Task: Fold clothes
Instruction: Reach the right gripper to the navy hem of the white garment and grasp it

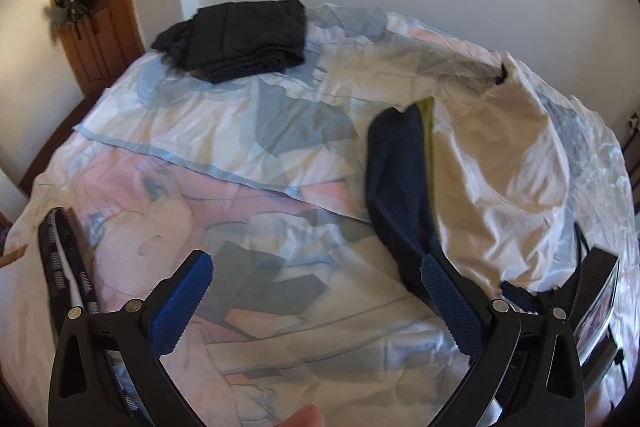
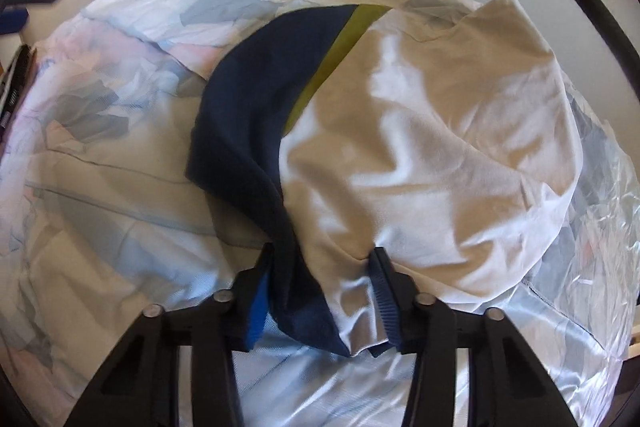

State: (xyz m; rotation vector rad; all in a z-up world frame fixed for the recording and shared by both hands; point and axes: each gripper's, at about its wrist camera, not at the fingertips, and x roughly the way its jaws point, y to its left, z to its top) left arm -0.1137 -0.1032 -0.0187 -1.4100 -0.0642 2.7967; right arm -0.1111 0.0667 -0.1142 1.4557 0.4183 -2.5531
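A white shirt [image 2: 432, 131] with a navy panel [image 2: 256, 95] and a yellow-green stripe [image 2: 336, 55] lies rumpled on the bed. My right gripper [image 2: 324, 267] is shut on its near edge, with navy and white cloth bunched between the fingers. The shirt also shows in the left wrist view [image 1: 492, 179], to the right. My left gripper [image 1: 316, 267] is open and empty above the patterned bedcover [image 1: 240, 155], left of the shirt. A folded black garment [image 1: 236, 39] lies at the far end of the bed.
A wooden door [image 1: 96, 27] with a dark bag hung on it stands at the far left. White walls lie behind the bed. A dark mesh object [image 1: 64, 259] lies on the bed at the near left. The right gripper's body [image 1: 592, 299] shows at the right edge.
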